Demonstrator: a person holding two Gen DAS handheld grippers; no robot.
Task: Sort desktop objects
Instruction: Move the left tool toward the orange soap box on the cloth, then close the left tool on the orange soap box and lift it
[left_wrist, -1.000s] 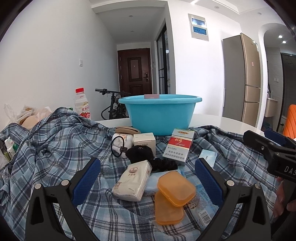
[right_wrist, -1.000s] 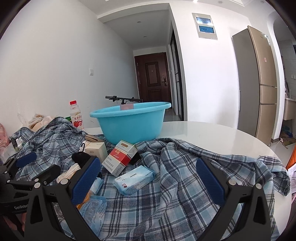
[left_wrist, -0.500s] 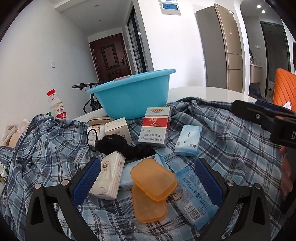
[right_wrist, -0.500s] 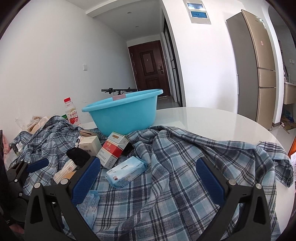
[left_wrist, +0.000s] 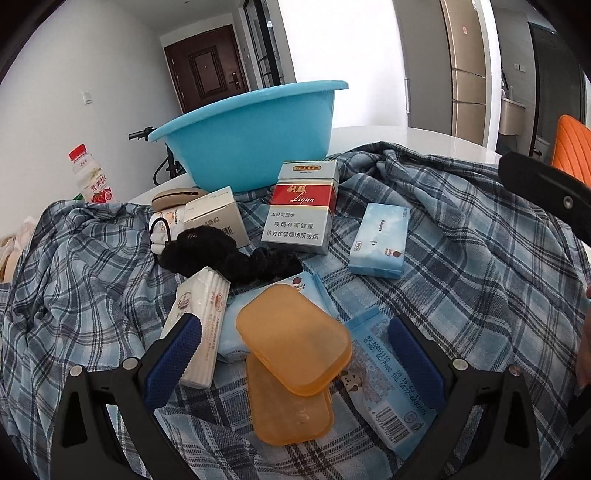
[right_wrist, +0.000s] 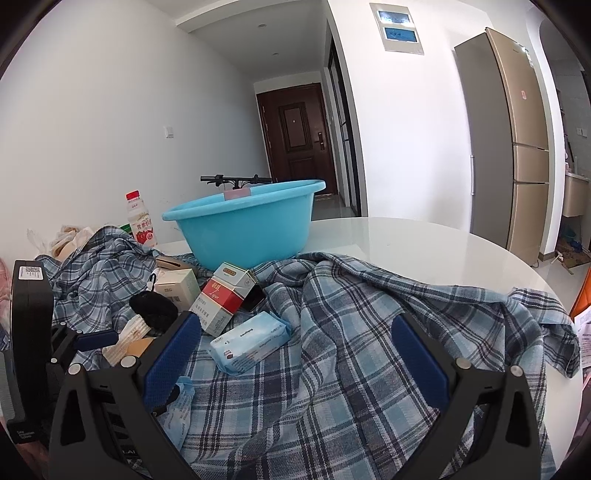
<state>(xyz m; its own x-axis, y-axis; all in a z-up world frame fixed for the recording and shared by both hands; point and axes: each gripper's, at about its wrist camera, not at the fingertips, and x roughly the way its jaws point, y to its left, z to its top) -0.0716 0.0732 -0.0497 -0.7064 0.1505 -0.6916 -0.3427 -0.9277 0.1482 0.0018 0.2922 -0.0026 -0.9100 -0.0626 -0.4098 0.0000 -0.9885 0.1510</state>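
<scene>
Sundries lie on a blue plaid cloth before a blue basin. My left gripper is open, low over the pile, with an orange soap case between its pads and a second orange half under it. Around it lie a white tissue pack, a wet-wipe pack, a black scrunchie, a red-and-white cigarette carton and a light-blue tissue pack. My right gripper is open over bare cloth, right of the light-blue tissue pack and the carton.
A small white box and a tan case sit left of the carton. A red-capped drink bottle stands at the back left. The white round table shows bare beyond the cloth. The basin stands behind the pile.
My left gripper has moved forward and down onto the pile, so the orange case now sits between its pads. The right gripper has shifted only slightly.
</scene>
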